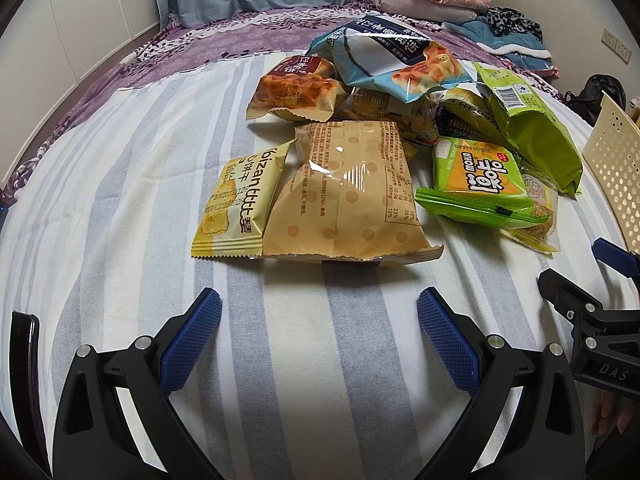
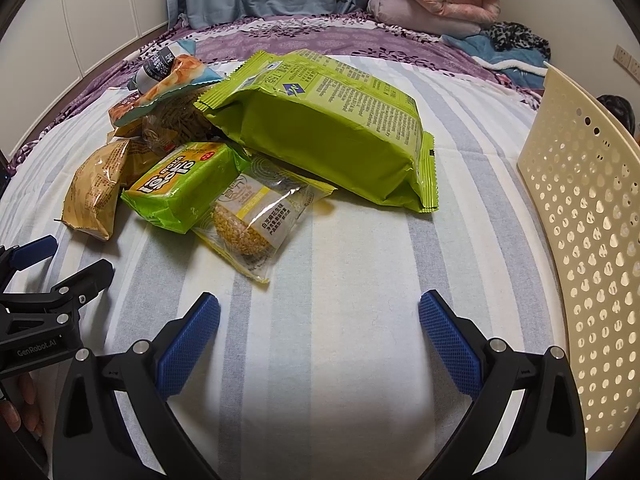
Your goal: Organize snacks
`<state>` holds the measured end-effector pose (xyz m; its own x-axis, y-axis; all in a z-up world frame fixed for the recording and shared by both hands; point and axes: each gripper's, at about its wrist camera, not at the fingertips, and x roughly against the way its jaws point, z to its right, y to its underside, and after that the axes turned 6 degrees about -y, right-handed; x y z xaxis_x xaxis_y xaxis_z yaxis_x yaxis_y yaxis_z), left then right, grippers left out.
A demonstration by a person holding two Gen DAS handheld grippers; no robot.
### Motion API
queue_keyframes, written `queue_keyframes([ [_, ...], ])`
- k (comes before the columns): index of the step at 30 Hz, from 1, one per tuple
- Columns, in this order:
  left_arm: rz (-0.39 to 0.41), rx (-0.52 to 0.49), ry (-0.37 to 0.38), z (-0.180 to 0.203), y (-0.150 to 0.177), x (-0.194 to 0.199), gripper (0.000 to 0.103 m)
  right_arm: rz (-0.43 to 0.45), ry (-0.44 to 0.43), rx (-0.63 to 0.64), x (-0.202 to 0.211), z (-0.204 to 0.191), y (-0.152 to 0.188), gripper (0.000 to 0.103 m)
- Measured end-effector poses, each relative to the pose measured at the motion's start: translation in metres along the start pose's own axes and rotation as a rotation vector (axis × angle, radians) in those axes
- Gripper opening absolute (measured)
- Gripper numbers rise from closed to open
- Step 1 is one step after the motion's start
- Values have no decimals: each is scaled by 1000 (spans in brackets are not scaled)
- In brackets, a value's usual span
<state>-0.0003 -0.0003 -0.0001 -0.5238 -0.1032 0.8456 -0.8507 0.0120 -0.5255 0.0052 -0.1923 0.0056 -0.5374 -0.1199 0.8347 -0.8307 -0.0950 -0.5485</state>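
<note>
A pile of snack packets lies on the striped bed sheet point(image 1: 120, 208). In the left wrist view a tan dotted packet point(image 1: 348, 196) and a yellow biscuit packet point(image 1: 240, 204) lie nearest, with a small green packet point(image 1: 476, 184), a large green bag point(image 1: 532, 128) and a blue bag point(image 1: 392, 56) behind. My left gripper point(image 1: 319, 332) is open and empty, just short of the tan packet. In the right wrist view my right gripper point(image 2: 320, 330) is open and empty, just short of a clear packet with a sesame ball point(image 2: 260, 216). The large green bag point(image 2: 332, 132) lies behind it.
A cream perforated basket point(image 2: 592, 248) stands at the right edge of the sheet; it also shows in the left wrist view point(image 1: 616, 168). Folded bedding point(image 2: 436, 4) and clothes are piled at the far end of the purple bedspread point(image 1: 248, 36). A curtain hangs behind.
</note>
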Motion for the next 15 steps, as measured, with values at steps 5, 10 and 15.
queue_keyframes([
  [5, 0, -1, -1, 0, 0, 0, 100, -2, 1, 2, -1, 1, -1, 98],
  [10, 1, 0, 0, 0, 0, 0, 100, -2, 0, 3, -2, 1, -1, 98],
  [15, 1, 1, 0, 0, 0, 0, 100, -2, -1, 2, -2, 1, -1, 98],
])
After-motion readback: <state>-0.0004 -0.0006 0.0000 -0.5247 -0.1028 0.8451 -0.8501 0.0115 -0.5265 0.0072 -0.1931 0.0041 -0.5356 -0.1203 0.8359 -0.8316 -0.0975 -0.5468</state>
